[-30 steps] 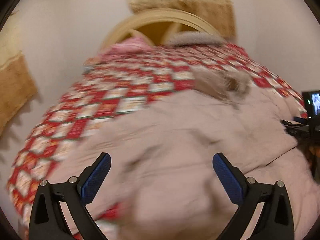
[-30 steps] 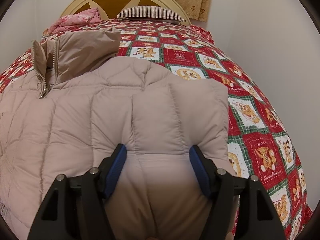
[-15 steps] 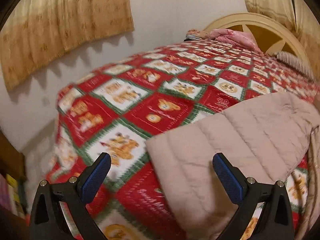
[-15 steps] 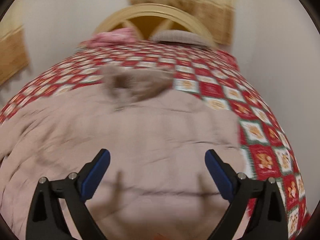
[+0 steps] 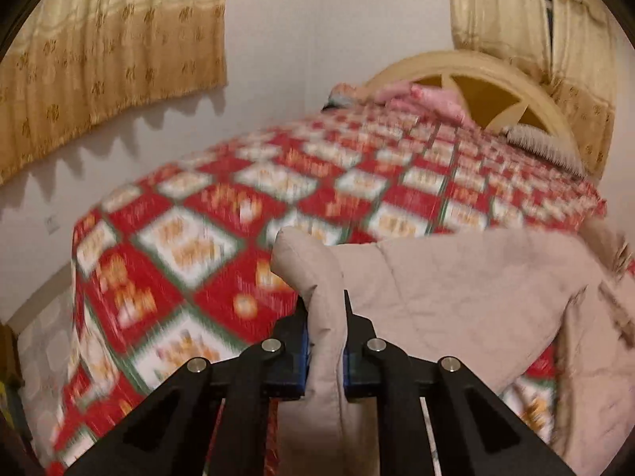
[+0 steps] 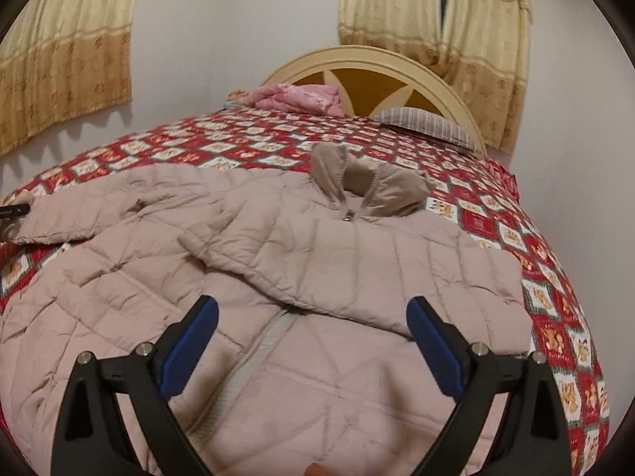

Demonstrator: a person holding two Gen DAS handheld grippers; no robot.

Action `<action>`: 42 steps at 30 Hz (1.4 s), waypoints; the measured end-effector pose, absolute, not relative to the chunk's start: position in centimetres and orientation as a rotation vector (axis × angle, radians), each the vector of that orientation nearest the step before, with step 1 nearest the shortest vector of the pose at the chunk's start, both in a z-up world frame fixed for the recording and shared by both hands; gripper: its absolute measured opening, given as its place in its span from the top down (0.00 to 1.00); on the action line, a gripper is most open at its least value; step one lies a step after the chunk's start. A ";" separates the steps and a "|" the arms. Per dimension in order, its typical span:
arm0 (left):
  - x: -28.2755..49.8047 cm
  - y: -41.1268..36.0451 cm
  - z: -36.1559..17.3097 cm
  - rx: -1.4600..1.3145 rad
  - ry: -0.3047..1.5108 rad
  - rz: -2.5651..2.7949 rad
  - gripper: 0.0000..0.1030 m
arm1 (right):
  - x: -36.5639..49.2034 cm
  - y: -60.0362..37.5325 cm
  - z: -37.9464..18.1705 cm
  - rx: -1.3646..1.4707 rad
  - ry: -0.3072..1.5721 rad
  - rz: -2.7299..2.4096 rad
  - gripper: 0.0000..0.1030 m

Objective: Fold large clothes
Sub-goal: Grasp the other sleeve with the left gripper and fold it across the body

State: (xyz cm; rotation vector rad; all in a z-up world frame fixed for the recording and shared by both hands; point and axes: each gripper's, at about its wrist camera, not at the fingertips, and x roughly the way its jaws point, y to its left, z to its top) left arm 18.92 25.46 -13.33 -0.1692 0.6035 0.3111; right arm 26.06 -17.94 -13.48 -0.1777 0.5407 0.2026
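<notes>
A pale pink quilted puffer jacket point(image 6: 325, 277) lies front up on a bed with a red patterned bedspread point(image 6: 246, 146). Its right sleeve is folded across the chest and its collar point(image 6: 357, 182) points to the headboard. My left gripper point(image 5: 325, 337) is shut on the cuff end of the left sleeve point(image 5: 313, 277) and holds it lifted off the bedspread point(image 5: 198, 238). The left gripper's tip shows at the far left of the right wrist view point(image 6: 16, 210). My right gripper point(image 6: 313, 321) is open and empty above the jacket's lower front.
A cream wooden headboard point(image 6: 381, 63) stands at the far end with a pink folded blanket point(image 6: 301, 97) and a striped pillow point(image 6: 424, 125). Gold curtains point(image 6: 67, 59) hang on the wall left of the bed and behind the headboard point(image 6: 476, 39).
My left gripper swung to the left sleeve, shut on its cuff and lifted it. My right gripper let go of the folded right sleeve, opened and drew back.
</notes>
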 end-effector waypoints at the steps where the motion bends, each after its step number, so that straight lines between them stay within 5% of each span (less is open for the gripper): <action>1: 19.2 25.5 -11.8 -0.158 0.582 0.309 0.90 | 26.3 -18.4 -13.6 -0.158 0.547 0.183 0.05; 10: 21.7 20.0 2.0 -0.094 0.379 0.183 0.91 | 27.1 -22.7 -14.6 0.041 0.590 0.089 0.05; 20: 22.1 5.1 8.4 0.013 0.285 -0.093 0.91 | 27.0 -24.0 -15.2 0.114 0.599 0.098 0.04; 28: 22.8 -6.9 7.2 0.108 0.311 -0.276 0.91 | 26.8 -26.5 -15.4 0.254 0.588 0.060 0.04; 42: 26.7 -22.8 -4.4 0.199 0.488 -0.392 0.91 | 27.3 -31.6 -17.1 0.550 0.619 -0.030 0.01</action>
